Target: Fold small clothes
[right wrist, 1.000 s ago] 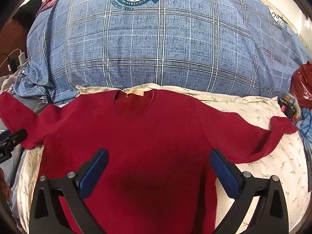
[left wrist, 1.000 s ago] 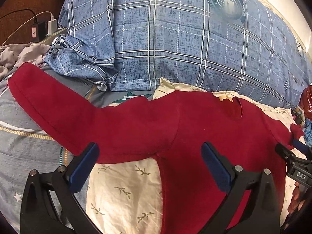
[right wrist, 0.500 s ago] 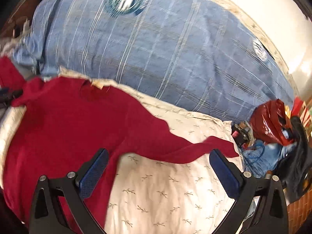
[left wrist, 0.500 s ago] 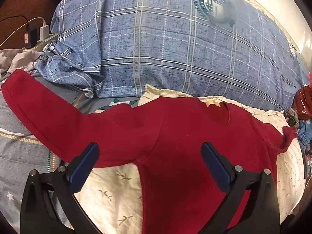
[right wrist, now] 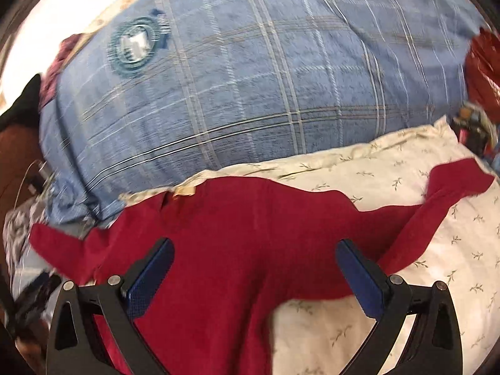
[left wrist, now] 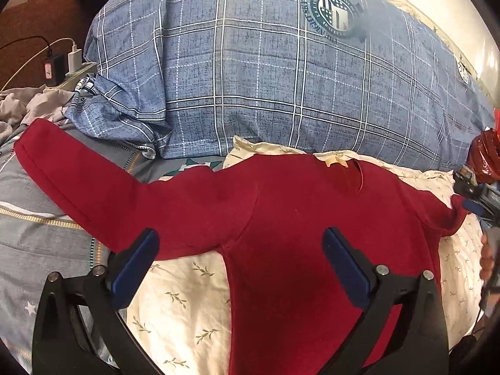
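A red long-sleeved top [left wrist: 300, 218] lies face up on a cream leaf-print pillow [left wrist: 181, 300]. Its collar [left wrist: 350, 175] points toward the blue quilt. One sleeve [left wrist: 78, 181] stretches out left over grey bedding. The other sleeve [right wrist: 415, 228] runs right across the pillow, with its cuff [right wrist: 459, 178] rumpled. My left gripper [left wrist: 240, 265] is open above the left armpit and holds nothing. My right gripper [right wrist: 254, 278] is open over the chest near the right armpit, also with nothing in it. The right wrist view is tilted and blurred.
A big blue plaid quilt [left wrist: 265, 78] bulges behind the pillow. Chargers on a power strip [left wrist: 65, 65] and crumpled grey cloth [left wrist: 18, 109] sit at the far left. A red plastic bag [left wrist: 486, 156] and small clutter lie at the right edge, where a person's hand [left wrist: 487, 256] shows.
My right gripper swung out right along the sleeve, then back left over the chest, tilting as it went. The left gripper shifted only slightly. Both stayed open and the top lies as before.
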`<action>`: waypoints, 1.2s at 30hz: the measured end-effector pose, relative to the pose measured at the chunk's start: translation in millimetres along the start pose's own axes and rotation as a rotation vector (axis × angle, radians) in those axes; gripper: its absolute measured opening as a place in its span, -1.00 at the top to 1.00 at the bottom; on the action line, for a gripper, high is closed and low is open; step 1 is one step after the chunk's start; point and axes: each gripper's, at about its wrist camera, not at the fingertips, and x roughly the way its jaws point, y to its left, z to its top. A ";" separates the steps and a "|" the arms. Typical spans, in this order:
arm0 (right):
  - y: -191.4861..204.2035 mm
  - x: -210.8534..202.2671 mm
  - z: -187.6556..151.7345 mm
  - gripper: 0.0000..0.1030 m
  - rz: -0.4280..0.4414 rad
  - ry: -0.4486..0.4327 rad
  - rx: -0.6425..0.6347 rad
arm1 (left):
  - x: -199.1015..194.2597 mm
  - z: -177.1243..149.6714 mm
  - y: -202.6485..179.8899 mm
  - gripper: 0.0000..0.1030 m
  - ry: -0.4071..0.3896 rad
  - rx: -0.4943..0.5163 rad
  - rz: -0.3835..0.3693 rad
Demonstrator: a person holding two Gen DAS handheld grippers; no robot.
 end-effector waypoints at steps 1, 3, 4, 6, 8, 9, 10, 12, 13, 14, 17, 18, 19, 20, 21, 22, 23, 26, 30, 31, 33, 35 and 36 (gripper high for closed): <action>-1.3 1.3 2.6 -0.99 -0.012 -0.003 0.004 | 0.2 0.0 0.0 -1.00 0.000 0.001 -0.001; -4.0 0.5 9.2 -0.99 -0.072 -0.042 -0.011 | 0.8 -1.0 -0.1 -1.00 0.000 0.005 0.001; -3.7 -1.9 11.9 -0.99 -0.133 -0.077 -0.033 | 1.8 -1.8 0.1 -1.00 0.001 0.004 0.003; -5.1 -4.2 12.9 -0.99 -0.234 -0.103 -0.080 | 3.8 -3.9 0.8 -1.00 0.012 -0.007 -0.002; -6.3 -3.4 11.6 -0.99 -0.356 -0.092 -0.133 | 5.3 -5.7 0.1 -1.00 0.019 -0.016 -0.019; -8.8 -4.7 9.6 -0.99 -0.387 -0.091 -0.160 | 5.5 -6.1 -1.0 -1.00 0.016 -0.015 -0.022; -12.1 -7.2 7.0 -0.99 -0.393 -0.097 -0.180 | 5.9 -6.5 -2.4 -1.00 0.012 -0.012 -0.022; -21.7 -10.9 4.7 -0.99 -0.421 -0.100 -0.183 | 9.2 -8.0 -6.0 -1.00 0.015 0.002 -0.023; -28.3 -12.7 4.1 -0.99 -0.432 -0.094 -0.165 | 11.0 -8.9 -6.7 -1.00 0.018 0.006 -0.023; -32.8 -13.4 4.5 -0.99 -0.435 -0.089 -0.149 | 14.3 -10.7 -7.4 -1.00 0.023 0.013 -0.022; -49.5 -15.6 5.6 -0.99 -0.481 -0.063 -0.090 | 23.7 -14.0 -7.7 -1.00 0.024 0.035 -0.007; -53.7 -14.4 5.6 -0.99 -0.498 -0.053 -0.088 | 27.1 -14.7 -7.7 -1.00 0.022 0.040 -0.003; -55.0 -13.7 4.5 -0.99 -0.511 -0.049 -0.095 | 30.8 -15.1 -7.8 -1.00 0.019 0.043 0.002; -58.4 -11.9 4.9 -0.99 -0.529 -0.049 -0.103 | 36.3 -15.1 -8.4 -1.00 0.018 0.046 0.006; -64.0 -10.2 5.5 -0.99 -0.556 -0.055 -0.107 | 39.6 -14.9 -9.5 -1.00 0.017 0.049 0.004; -70.0 -10.0 5.5 -0.99 -0.585 -0.072 -0.108 | 42.4 -14.4 -10.9 -1.00 0.015 0.052 0.002; -75.8 -11.0 4.9 -0.99 -0.615 -0.091 -0.108 | 45.9 -12.7 -13.9 -1.00 0.012 0.052 0.003; -92.0 -17.7 1.5 -0.99 -0.651 -0.107 -0.074 | 50.3 -8.3 -25.0 -1.00 -0.001 0.053 -0.021; -104.9 -40.2 -10.4 -0.99 -0.616 -0.065 -0.011 | 46.0 -8.4 -45.7 -1.00 -0.003 0.116 -0.072; -102.6 -47.7 -13.6 -0.99 -0.577 -0.064 -0.005 | 43.4 -9.7 -49.3 -1.00 -0.004 0.135 -0.084; -89.5 -62.1 -22.6 -0.99 -0.495 -0.057 -0.018 | 36.2 -13.2 -53.7 -1.00 -0.001 0.163 -0.105; -70.7 -68.0 -30.1 -0.99 -0.450 -0.044 -0.039 | 28.8 -15.7 -51.6 -1.00 0.003 0.166 -0.136; -59.2 -68.4 -33.1 -0.99 -0.418 -0.044 -0.045 | 26.4 -15.9 -49.8 -1.00 0.004 0.164 -0.142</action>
